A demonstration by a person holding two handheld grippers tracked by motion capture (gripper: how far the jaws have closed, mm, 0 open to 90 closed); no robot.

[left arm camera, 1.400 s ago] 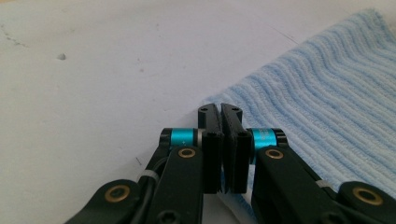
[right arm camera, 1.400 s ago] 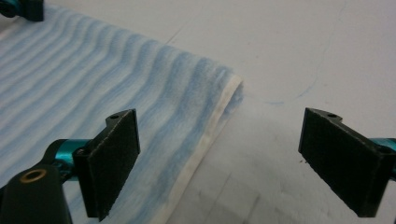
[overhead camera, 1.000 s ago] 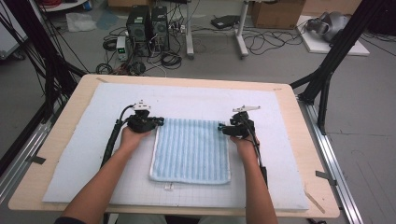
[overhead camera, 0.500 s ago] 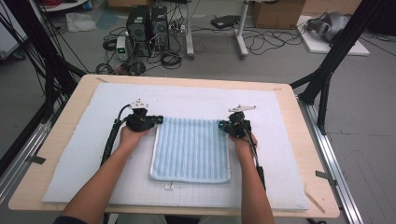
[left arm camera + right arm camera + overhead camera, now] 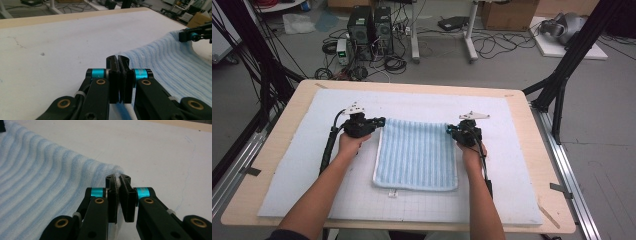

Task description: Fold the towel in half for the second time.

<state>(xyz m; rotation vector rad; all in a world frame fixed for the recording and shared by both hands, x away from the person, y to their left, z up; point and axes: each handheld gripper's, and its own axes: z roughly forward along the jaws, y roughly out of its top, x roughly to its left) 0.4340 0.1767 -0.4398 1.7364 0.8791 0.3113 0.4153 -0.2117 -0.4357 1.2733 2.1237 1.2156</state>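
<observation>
A light blue striped towel [image 5: 417, 152] lies flat on the white mat [image 5: 512, 170], its far edge slightly raised between my two grippers. My left gripper [image 5: 381, 121] is at the towel's far left corner. In the left gripper view this gripper [image 5: 118, 58] has its jaws pressed together, with blue towel [image 5: 170, 65] running under and beside them. My right gripper [image 5: 450, 130] is at the far right corner. In the right gripper view, this gripper [image 5: 118, 177] is shut on a white-edged fold of towel [image 5: 45, 182]. The right gripper [image 5: 192, 36] also shows far off in the left gripper view.
The mat covers a wooden table [image 5: 272, 165] whose bare rim runs all round. Beyond the far edge, on the floor, stand computer towers [image 5: 369, 22], loose cables and a cardboard box [image 5: 507, 12]. Black frame legs [image 5: 562, 75] rise at both sides.
</observation>
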